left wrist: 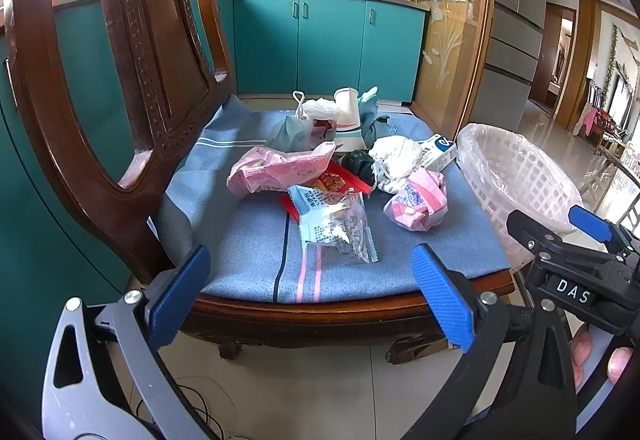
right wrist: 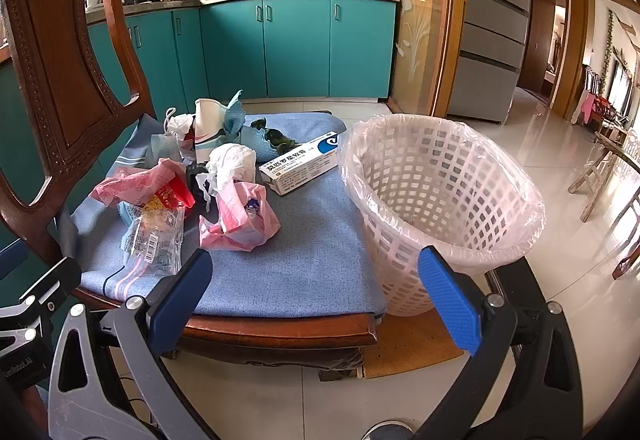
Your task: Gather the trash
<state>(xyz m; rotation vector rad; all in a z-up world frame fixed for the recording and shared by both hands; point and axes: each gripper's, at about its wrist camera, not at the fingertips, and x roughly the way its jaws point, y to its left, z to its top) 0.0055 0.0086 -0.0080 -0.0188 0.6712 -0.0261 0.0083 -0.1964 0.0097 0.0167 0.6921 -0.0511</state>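
Observation:
Trash lies piled on a chair's blue cushion (left wrist: 248, 252): a clear snack wrapper (left wrist: 336, 228) nearest the front, pink plastic bags (left wrist: 280, 169), a crumpled pink bag (right wrist: 240, 217), white tissue (right wrist: 234, 159), a medicine box (right wrist: 302, 167), a paper cup (left wrist: 347, 107). A white lattice basket (right wrist: 436, 207) lined with a clear bag stands at the cushion's right. My left gripper (left wrist: 316, 296) hangs open before the chair's front edge, nothing between its blue pads. My right gripper (right wrist: 320, 296) is open too, short of the cushion, left of the basket.
The chair's carved wooden back (left wrist: 132, 79) rises at the left. Teal kitchen cabinets (left wrist: 328, 43) stand behind, a grey fridge (right wrist: 492, 23) and glossy tiled floor (right wrist: 580, 240) to the right. Cables (left wrist: 200, 400) lie on the floor under the left gripper. A hand (left wrist: 596, 356) grips the right tool.

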